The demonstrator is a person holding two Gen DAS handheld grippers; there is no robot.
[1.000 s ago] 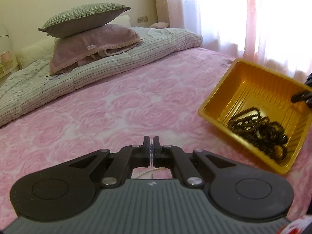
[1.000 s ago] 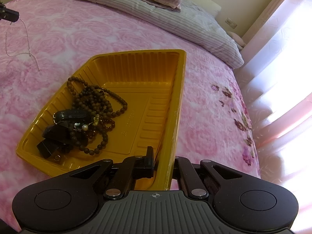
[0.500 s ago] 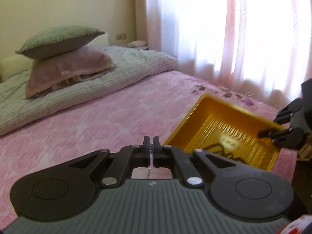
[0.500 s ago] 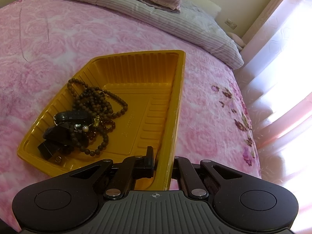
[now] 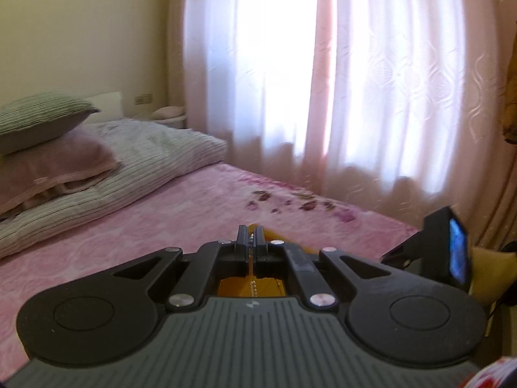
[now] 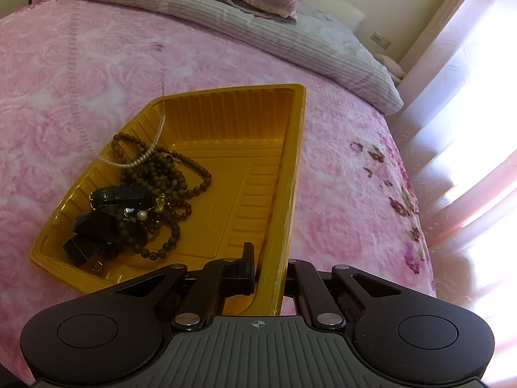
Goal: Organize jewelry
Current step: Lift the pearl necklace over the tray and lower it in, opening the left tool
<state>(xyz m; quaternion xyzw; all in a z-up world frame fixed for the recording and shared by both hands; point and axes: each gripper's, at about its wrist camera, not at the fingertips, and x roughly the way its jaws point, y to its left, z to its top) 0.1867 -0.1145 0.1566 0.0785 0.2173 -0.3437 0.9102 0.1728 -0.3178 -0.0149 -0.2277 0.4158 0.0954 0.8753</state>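
Observation:
A yellow plastic tray lies on the pink bed and holds dark bead necklaces and black pieces. My right gripper is shut on the tray's near right rim. My left gripper is shut on a thin silver chain, held high over the tray. In the right wrist view the chain hangs down in a loop, its low end over the beads at the tray's left side. The left gripper itself is out of the right wrist view.
The pink floral bedspread surrounds the tray. A striped duvet and stacked pillows lie at the head of the bed. Pink curtains hang beyond the bed's far edge. The right gripper's body shows at right.
My left gripper rose and swung right, carrying the chain from over the bedspread to above the tray. The chain's low end now hangs into the tray. The right gripper kept its hold.

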